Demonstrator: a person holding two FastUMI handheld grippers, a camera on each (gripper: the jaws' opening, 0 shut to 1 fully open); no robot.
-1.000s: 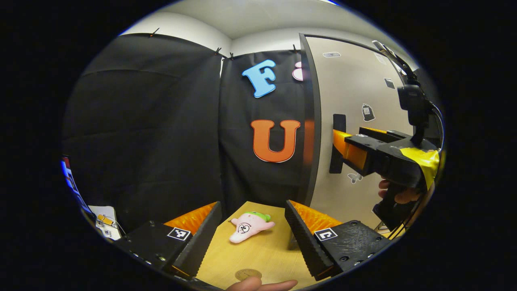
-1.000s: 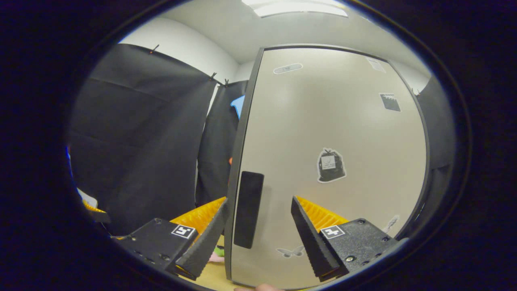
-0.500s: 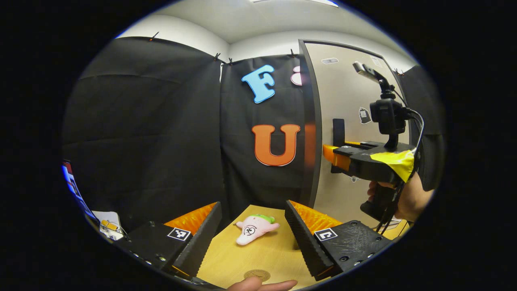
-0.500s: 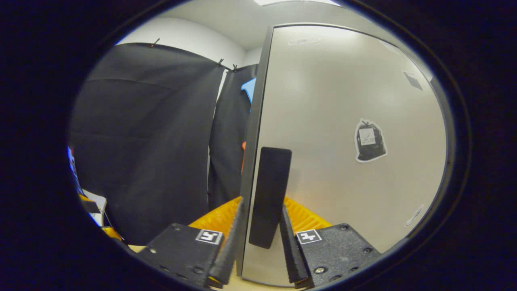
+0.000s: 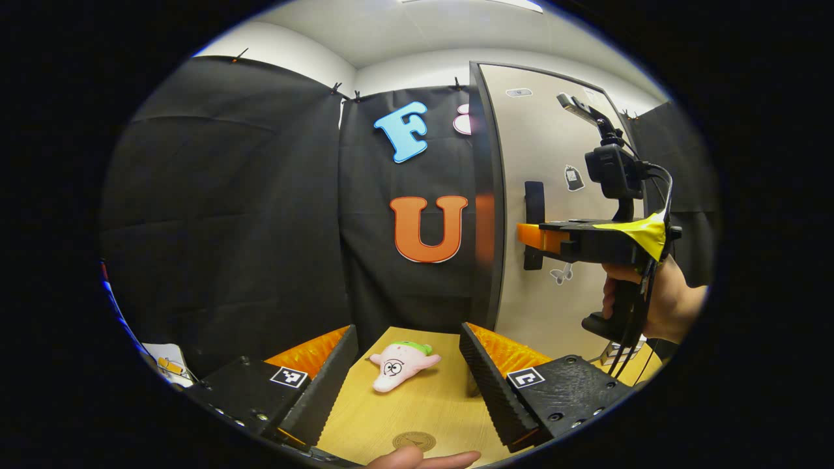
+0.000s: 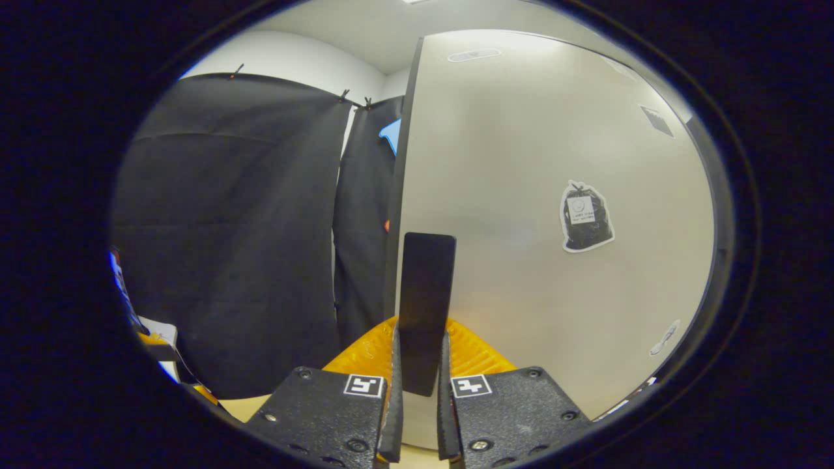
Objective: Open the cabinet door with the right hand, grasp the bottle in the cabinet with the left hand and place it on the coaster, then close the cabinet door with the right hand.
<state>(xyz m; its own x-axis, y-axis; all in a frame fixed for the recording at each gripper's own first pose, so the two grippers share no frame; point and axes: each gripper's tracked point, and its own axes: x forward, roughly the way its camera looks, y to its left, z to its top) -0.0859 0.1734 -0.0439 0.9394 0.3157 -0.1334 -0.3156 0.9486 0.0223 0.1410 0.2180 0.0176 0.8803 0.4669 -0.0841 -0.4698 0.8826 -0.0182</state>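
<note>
The door (image 6: 554, 215) is shut or nearly so, its dark handle (image 6: 425, 306) clamped between both fingers of the right gripper (image 6: 420, 417), so step one, opening, looks in hand. Next the gripper must pull the handle outward, swinging the door on its hinges. The bottle is hidden, presumably behind the door. The left gripper (image 5: 409, 374) hangs open over the bench (image 5: 430, 407), a coaster (image 5: 414, 441) below it. One door, one handle, one coaster, one plush toy (image 5: 401, 366), two grippers.
</note>
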